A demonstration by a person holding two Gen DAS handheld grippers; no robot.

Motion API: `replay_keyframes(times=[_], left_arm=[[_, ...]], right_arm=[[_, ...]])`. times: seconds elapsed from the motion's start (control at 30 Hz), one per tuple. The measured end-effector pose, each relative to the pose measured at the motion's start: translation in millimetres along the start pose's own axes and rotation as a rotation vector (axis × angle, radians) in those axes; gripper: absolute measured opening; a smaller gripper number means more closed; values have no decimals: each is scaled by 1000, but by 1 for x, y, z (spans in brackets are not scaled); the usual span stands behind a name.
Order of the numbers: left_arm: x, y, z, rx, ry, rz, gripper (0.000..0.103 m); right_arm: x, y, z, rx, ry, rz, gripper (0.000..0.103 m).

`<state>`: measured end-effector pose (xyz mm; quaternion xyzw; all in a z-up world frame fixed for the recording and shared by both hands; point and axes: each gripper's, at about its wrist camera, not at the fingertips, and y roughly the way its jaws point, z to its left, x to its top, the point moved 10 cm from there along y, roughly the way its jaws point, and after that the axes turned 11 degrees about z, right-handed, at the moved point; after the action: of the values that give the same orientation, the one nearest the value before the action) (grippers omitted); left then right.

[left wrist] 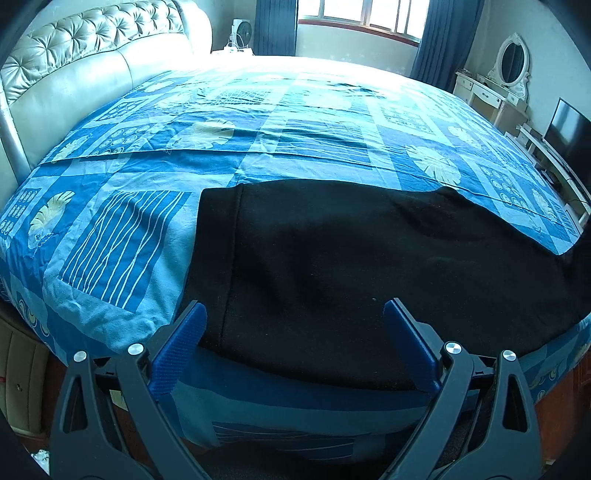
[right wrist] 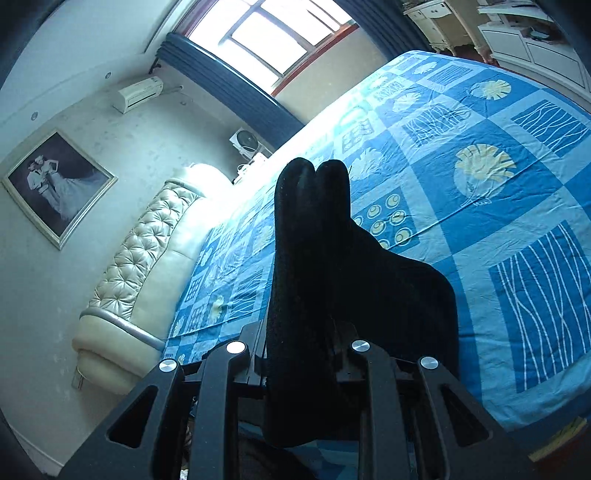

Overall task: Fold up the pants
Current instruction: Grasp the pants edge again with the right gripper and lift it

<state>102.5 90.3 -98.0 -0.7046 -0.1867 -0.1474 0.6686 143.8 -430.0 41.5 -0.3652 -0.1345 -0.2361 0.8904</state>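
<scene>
A bed with a blue patterned sheet (left wrist: 147,229) fills the room, with a tufted headboard (left wrist: 92,48) and a curtained window (left wrist: 362,14) behind. The black pants (left wrist: 351,266) lie on its near edge. The left gripper (left wrist: 295,325) hangs wide apart over them; the right gripper (right wrist: 314,229) is clamped on a raised bunch of the fabric. No writing is legible.

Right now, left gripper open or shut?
Open: the left gripper has its blue fingers spread wide over the black pants, gripping nothing.

Black pants (left wrist: 332,266) looking like matt knit cloth; bedsheet (left wrist: 122,236) showing creased printed cotton; headboard (right wrist: 144,254) gleaming as glossy tufted leather
</scene>
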Motion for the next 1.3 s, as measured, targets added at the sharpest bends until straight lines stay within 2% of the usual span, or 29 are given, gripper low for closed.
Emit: replay_keyframes(times=[0.13, 0.4, 0.57, 0.77, 0.93, 1.03, 1.07, 1.1, 1.17, 1.3], left_arm=[[0, -7, -13, -20, 27, -16, 97], [-3, -5, -27, -28, 58, -12, 97], [-4, -1, -28, -37, 46, 2, 97], [-4, -2, -29, -37, 49, -1, 97], [-4, -1, -29, -41, 46, 0, 97], [-4, -1, -27, -41, 41, 0, 97], [-4, -1, -27, -42, 39, 2, 97], [-4, -1, -27, -43, 37, 3, 97], [-4, -1, -26, -44, 35, 3, 97], [-4, 0, -27, -46, 34, 5, 97]], right_arm=[[-15, 50, 29, -25, -49, 53, 22], [-65, 147, 50, -110, -94, 179, 22], [-90, 190, 51, -310, -208, 238, 22], [-113, 225, 46, -509, -325, 288, 22], [-125, 247, 40, -640, -400, 312, 24], [-134, 256, 43, -593, -368, 329, 39], [-137, 257, 48, -562, -353, 329, 50], [-142, 259, 53, -533, -345, 328, 56], [-151, 263, 65, -477, -344, 342, 57], [-168, 271, 80, -406, -350, 370, 68]])
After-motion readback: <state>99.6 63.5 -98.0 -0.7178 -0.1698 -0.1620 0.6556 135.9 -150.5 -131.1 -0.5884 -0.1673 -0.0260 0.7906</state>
